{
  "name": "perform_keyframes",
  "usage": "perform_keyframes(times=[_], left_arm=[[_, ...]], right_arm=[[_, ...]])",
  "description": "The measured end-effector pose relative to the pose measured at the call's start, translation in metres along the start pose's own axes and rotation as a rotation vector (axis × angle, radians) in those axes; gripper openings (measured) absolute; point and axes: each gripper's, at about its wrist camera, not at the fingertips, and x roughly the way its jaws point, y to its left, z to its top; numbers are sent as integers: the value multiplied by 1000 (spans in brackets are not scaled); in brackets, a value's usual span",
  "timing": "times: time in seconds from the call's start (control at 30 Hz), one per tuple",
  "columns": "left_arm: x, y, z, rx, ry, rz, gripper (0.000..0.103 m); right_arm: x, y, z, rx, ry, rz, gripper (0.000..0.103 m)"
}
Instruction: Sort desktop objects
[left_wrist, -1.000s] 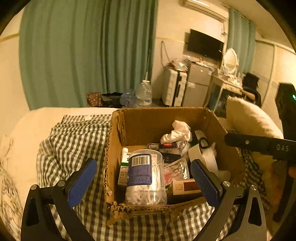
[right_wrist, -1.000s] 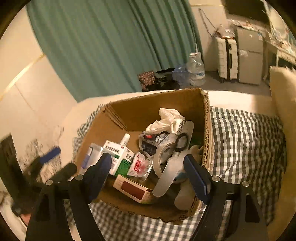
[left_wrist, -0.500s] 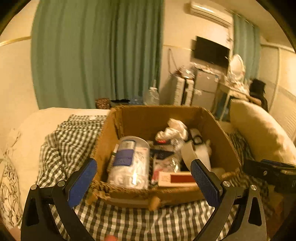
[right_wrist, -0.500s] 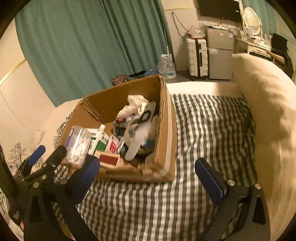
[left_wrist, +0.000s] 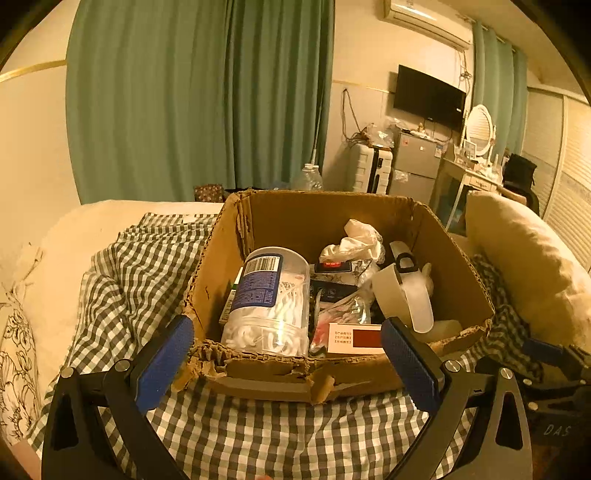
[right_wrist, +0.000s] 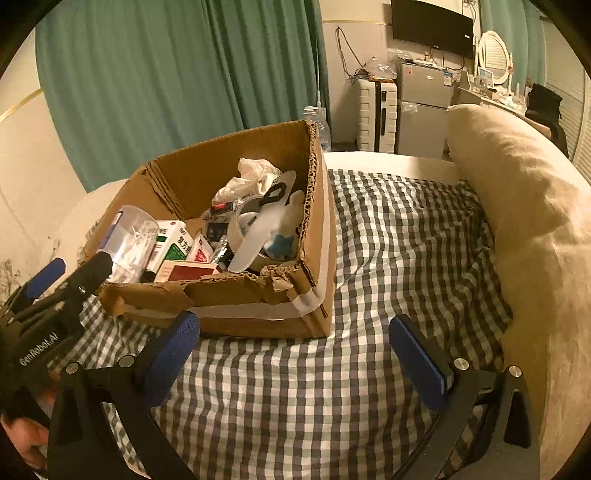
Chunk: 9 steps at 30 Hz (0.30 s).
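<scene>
A torn cardboard box (left_wrist: 258, 373) (right_wrist: 240, 295) sits on a checked cloth and holds several items: a clear jar with a blue label (left_wrist: 267, 302) (right_wrist: 133, 240), a white-and-red carton (left_wrist: 354, 338) (right_wrist: 186, 270), a green-and-white medicine box (right_wrist: 171, 245), a tape roll (left_wrist: 391, 288), crumpled white plastic (left_wrist: 354, 242) (right_wrist: 255, 173) and scissors (right_wrist: 275, 194). My left gripper (left_wrist: 286, 352) is open, its blue pads flanking the box's near wall. My right gripper (right_wrist: 293, 349) is open over bare cloth, to the right of the box's near corner. Neither holds anything.
A beige pillow (left_wrist: 524, 266) (right_wrist: 517, 177) lies right of the box. The checked cloth (right_wrist: 388, 258) covers the bed between box and pillow. Green curtains (left_wrist: 199, 99), a suitcase (right_wrist: 376, 114) and a small fridge (right_wrist: 424, 107) stand beyond. A person's hand (right_wrist: 26, 439) grips the left tool.
Both grippers have sunk and pulled back from the box. The right gripper's jaws have widened and it has swung from above the box's contents to the cloth beside it.
</scene>
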Motion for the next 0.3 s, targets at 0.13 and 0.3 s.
perform_keyframes(times=[0.13, 0.3], left_arm=[[-5, 6, 2, -30, -38, -27, 103], [-5, 6, 4, -27, -30, -8, 103]], right_arm=[[4, -2, -2, 4, 15, -12, 103], [6, -2, -3, 2, 20, -24, 103]])
